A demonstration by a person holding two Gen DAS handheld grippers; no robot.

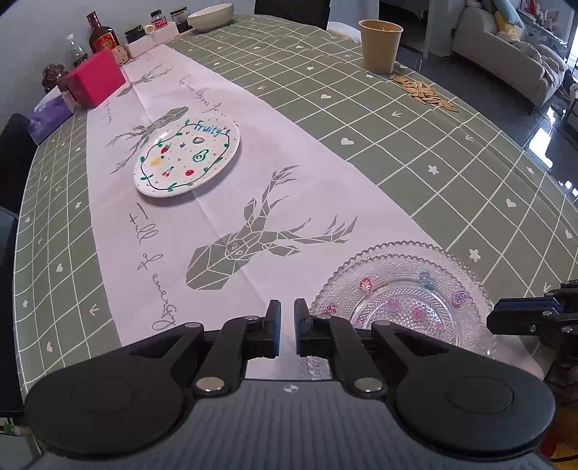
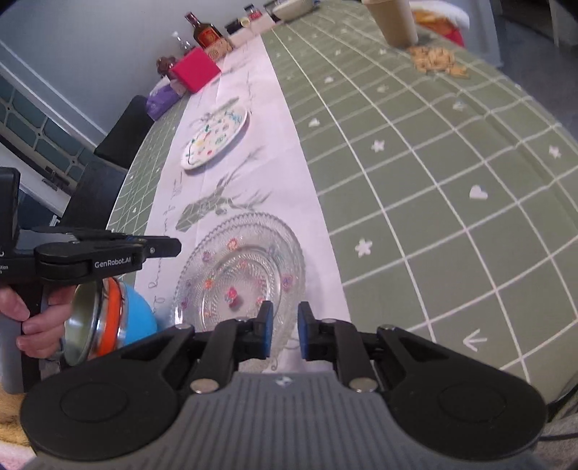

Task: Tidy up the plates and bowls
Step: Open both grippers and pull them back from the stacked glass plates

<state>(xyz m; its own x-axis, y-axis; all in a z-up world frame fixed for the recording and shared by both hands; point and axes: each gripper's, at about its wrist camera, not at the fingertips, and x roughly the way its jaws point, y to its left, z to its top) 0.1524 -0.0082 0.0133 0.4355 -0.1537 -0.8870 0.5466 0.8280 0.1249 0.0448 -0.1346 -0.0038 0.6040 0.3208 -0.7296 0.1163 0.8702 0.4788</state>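
Observation:
Two clear glass plates with flower stickers lie stacked on the white runner near the table's front edge. My left gripper hovers just left of them, shut with nothing between its pads; the right wrist view shows it from the side, held by a hand. My right gripper hangs over the stack's near rim, slightly open and gripping nothing; its tip shows at the stack's right. A white "Fruity" plate lies farther along the runner. Nested metal, orange and blue bowls sit tilted below the left gripper.
A white bowl, jars and a bottle stand at the far end. A pink box and a tissue pack sit at the left edge. A paper cup and scattered seeds are at the far right.

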